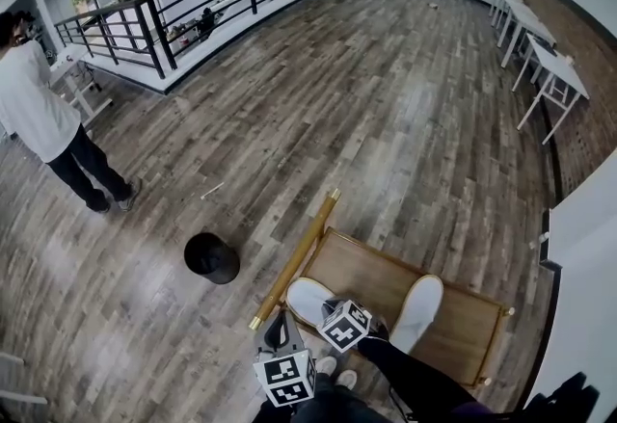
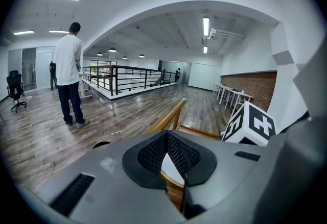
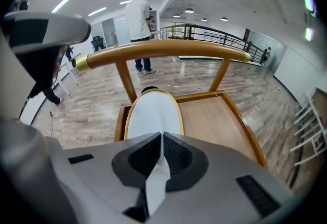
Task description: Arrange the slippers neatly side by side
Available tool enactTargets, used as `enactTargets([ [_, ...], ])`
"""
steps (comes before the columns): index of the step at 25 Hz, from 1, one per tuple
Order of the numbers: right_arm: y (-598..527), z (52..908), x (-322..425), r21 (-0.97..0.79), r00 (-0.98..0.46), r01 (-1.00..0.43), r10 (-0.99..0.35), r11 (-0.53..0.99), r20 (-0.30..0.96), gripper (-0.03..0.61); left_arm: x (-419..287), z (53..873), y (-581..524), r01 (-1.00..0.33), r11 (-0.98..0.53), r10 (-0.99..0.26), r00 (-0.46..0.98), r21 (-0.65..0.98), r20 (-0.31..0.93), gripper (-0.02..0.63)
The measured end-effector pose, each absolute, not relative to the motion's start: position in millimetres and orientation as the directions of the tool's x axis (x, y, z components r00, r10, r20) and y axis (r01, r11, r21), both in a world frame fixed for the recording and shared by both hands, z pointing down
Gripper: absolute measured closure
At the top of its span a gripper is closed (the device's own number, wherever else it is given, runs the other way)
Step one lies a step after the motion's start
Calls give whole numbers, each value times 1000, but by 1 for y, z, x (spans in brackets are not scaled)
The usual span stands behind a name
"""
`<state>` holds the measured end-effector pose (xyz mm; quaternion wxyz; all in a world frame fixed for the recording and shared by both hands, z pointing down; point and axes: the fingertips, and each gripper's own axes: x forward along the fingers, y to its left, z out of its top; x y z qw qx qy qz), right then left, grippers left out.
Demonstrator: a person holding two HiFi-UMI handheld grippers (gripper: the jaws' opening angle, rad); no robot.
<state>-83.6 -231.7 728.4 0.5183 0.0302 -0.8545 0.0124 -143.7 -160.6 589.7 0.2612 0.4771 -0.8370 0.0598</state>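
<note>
Two white slippers lie on a low wooden cart [image 1: 453, 334] with a long rail handle [image 1: 294, 262]. The left slipper [image 1: 307, 298] is near the handle; the right slipper [image 1: 420, 308] lies apart from it, toe pointing away. My right gripper [image 1: 330, 307] is at the left slipper's heel. In the right gripper view it [image 3: 162, 139] is shut on the white slipper's [image 3: 153, 113] edge, with white material pinched between the pads. My left gripper [image 1: 278, 327] hangs just outside the handle. In the left gripper view its jaws [image 2: 167, 139] are closed, with a strip of slipper [image 2: 172, 167] showing past them.
A round black object [image 1: 212, 257] sits on the wood floor left of the cart. A person [image 1: 48, 122] stands at far left near a black railing [image 1: 193, 7]. White tables [image 1: 540, 55] line the right wall. A white surface [image 1: 588, 267] borders the cart's right.
</note>
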Motion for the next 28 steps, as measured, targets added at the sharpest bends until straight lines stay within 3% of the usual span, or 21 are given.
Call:
enactTargets([
  [6, -268, 710, -63, -93, -500, -392, -127, 915, 857, 568, -133, 591, -173, -848, 505, -784, -374, 159, 495, 614],
  [12, -305, 702, -22, -257, -493, -734, -233, 629, 838, 568, -125, 587, -189, -871, 463, -805, -336, 164, 488, 614],
  [20, -340, 708, 17, -375, -468, -875, -330, 307, 820, 568, -112, 590, -199, -898, 415, -816, -296, 146, 496, 614],
  [28, -345, 720, 24, -347, -453, -875, -320, 338, 832, 568, -108, 593, -200, -906, 401, -814, -287, 132, 505, 614],
])
